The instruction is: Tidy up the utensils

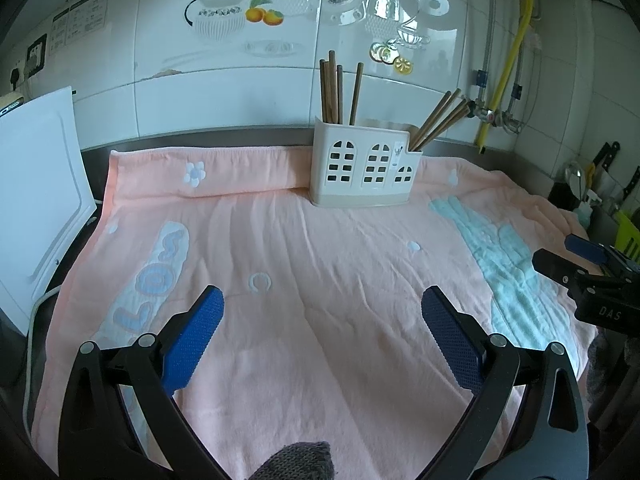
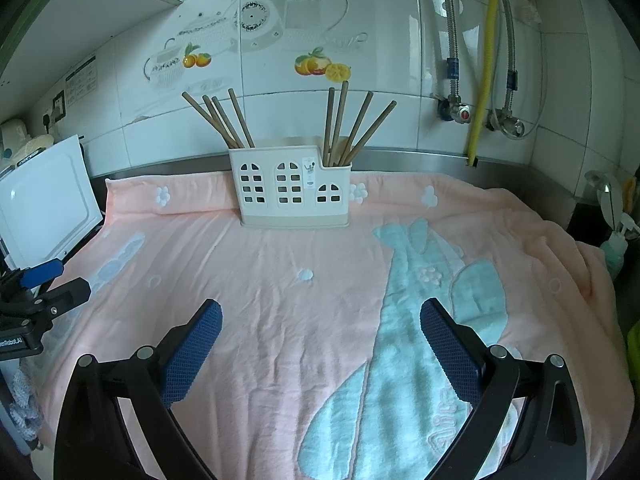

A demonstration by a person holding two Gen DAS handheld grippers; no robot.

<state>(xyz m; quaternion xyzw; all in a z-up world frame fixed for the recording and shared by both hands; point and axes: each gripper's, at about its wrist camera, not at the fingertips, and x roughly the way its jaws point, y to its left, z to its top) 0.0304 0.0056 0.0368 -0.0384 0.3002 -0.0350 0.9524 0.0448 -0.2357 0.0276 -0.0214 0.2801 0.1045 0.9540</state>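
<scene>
Over the pink towel [image 1: 320,240], left tongs [image 1: 322,308] and right tongs [image 2: 320,316] hover level, both released, empty.

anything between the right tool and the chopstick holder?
Nothing but bare pink towel between the open right tool and the chopstick holder, plain in the right wrist view. Left wrist view agrees.

A pink towel [image 1: 320,264] with pale blue patterns covers the counter. At the far left a white board [image 1: 36,184] leans upright just beside the towel's edge. Behind runs a white tiled wall [image 2: 400,80] with teapot and fruit decals [image 2: 320,66]. A yellow pipe [image 2: 486,60] comes down the wall at the far right, between metal hoses and valves [image 2: 460,112]. Knives [image 1: 608,160] stand at the far right edge, near a green bottle [image 2: 614,248].
</scene>
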